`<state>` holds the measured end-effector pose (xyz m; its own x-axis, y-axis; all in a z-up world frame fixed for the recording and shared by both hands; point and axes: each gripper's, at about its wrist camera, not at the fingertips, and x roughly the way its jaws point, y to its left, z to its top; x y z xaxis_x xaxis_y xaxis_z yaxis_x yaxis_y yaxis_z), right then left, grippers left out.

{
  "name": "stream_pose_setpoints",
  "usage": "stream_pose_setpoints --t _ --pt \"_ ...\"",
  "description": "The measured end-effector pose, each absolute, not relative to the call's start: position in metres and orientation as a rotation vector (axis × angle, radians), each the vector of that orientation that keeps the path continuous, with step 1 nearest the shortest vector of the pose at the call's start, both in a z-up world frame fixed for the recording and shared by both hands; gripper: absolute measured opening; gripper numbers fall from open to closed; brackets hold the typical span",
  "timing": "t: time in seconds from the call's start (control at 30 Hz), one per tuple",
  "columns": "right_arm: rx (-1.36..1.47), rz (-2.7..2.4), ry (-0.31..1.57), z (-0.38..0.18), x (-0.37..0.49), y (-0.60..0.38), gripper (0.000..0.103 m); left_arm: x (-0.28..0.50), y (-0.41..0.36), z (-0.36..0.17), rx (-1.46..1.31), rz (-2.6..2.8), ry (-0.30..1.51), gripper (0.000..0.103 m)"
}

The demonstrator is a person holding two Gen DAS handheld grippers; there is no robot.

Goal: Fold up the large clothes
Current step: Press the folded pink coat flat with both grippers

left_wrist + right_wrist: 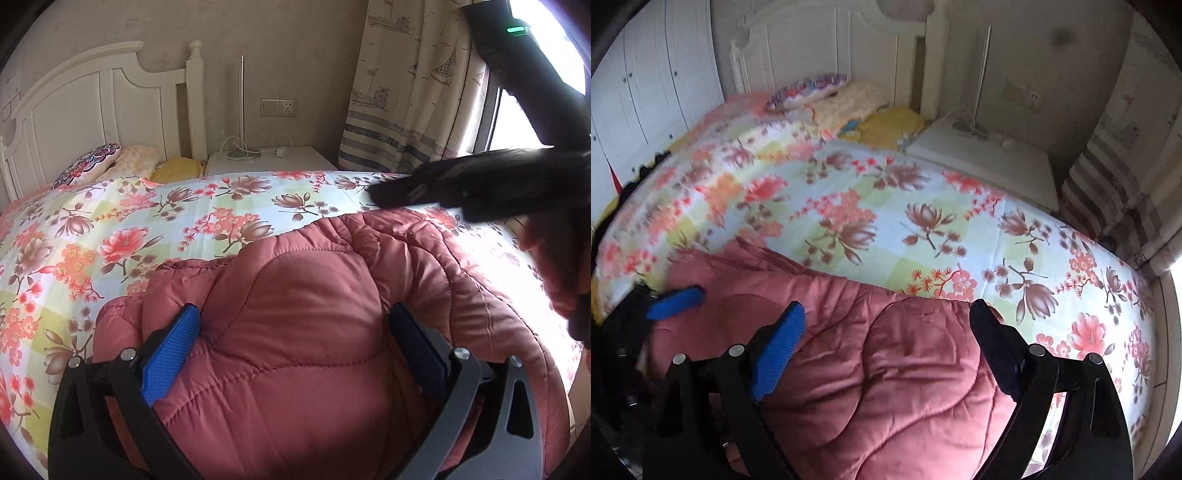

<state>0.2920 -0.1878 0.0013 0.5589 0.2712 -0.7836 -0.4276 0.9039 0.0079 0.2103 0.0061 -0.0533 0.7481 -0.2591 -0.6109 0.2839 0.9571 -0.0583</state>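
A pink quilted padded jacket [306, 332] lies bunched on the floral bedsheet [110, 236] near the bed's front edge; it also shows in the right wrist view [886, 369]. My left gripper [295, 314] is open, its blue-padded fingers spread over the jacket's puffy middle. My right gripper [888, 310] is open above the jacket's right part. In the left wrist view the right gripper appears as a dark blurred shape [461, 184] above the jacket's far right edge. A blue pad of the left gripper [676, 297] shows at the left of the right wrist view.
Pillows [92, 162] lie at the white headboard [92, 96]. A white nightstand [273, 157] with a lamp pole [242, 103] stands beside the bed. A patterned curtain [406, 85] hangs at the right by a window. White wardrobe doors [646, 85] stand at the left.
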Motion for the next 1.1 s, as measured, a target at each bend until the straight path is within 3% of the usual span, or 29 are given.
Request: stream_pose_setpoints --t 0.1,0.23,0.33,0.47,0.67,0.83,0.93,1.1 --pt "-0.133 0.366 0.837 0.016 0.272 -0.215 0.087 0.210 0.005 -0.053 0.044 -0.292 0.660 0.101" --pt "-0.176 0.269 1.022 -0.051 0.282 -0.228 0.087 0.211 0.005 -0.054 0.048 -0.284 0.660 0.101" --pt "-0.055 0.304 0.981 -0.075 0.277 -0.238 0.092 0.210 0.005 -0.054 0.050 -0.279 0.654 0.101" --pt "-0.076 0.259 0.985 -0.056 0.271 -0.237 0.092 0.209 0.007 -0.054 0.039 -0.287 0.652 0.101" --pt "-0.067 0.270 0.782 -0.001 0.191 -0.239 0.093 0.208 0.010 -0.053 0.010 -0.296 0.645 0.101" --pt "-0.129 0.290 0.811 -0.035 0.146 -0.224 0.093 0.208 0.009 -0.053 0.015 -0.297 0.644 0.101" --pt "-0.006 0.315 0.843 -0.052 0.149 -0.233 0.093 0.208 0.007 -0.054 0.024 -0.290 0.646 0.101" --pt "-0.100 0.281 0.777 -0.023 0.124 -0.225 0.093 0.209 0.008 -0.054 0.017 -0.290 0.650 0.101"
